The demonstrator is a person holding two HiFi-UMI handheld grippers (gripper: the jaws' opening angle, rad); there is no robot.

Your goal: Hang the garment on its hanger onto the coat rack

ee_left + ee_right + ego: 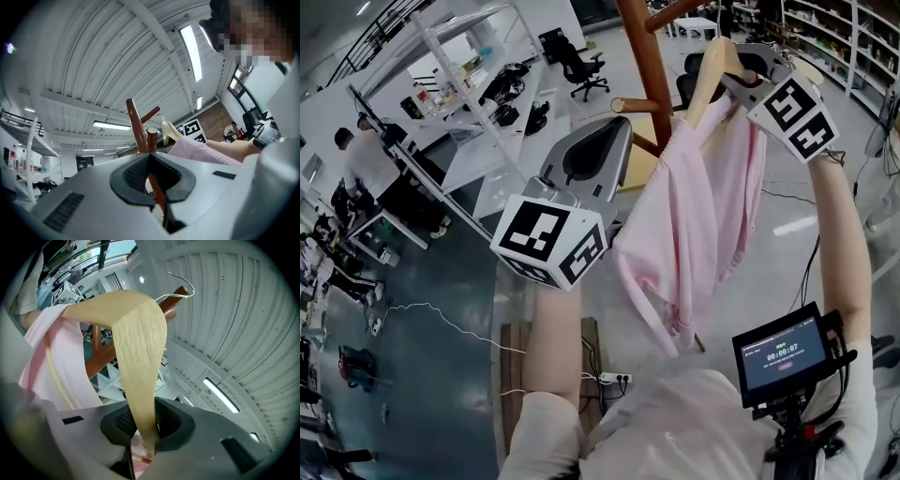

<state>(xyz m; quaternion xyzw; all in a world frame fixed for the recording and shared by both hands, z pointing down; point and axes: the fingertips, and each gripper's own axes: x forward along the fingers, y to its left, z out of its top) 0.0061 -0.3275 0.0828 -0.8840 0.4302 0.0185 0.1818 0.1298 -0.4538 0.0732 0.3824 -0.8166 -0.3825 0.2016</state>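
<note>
While the right gripper [143, 423] is clenched on the lower end of 1 arm of the pale wooden hanger [136, 333], its 2 dark pads [123, 420] press the wood from both sides. The pink garment [694, 216] droops from that hanger in loose folds, held up in the air just in front of the brown coat rack [649, 66]. Seen from the head view, the garment hangs between the 2 raised forearms, covers the middle of the rack's pole and is clear of the floor. The hanger's wire hook [182, 287] rises close to an angled upper peg [169, 313]; whether it rests on that peg I cannot tell. The left gripper [150, 158] grasps nothing: its jaws are drawn together, leaving only a thin slit in which a strip of the brown rack shows. Its tip points up toward a short peg [151, 138] just beyond it, with the garment at its right. A small screen [783, 354] on the chest rig shows a timer, and a person in a white top [367, 161] stands at the left side of the room.
</note>
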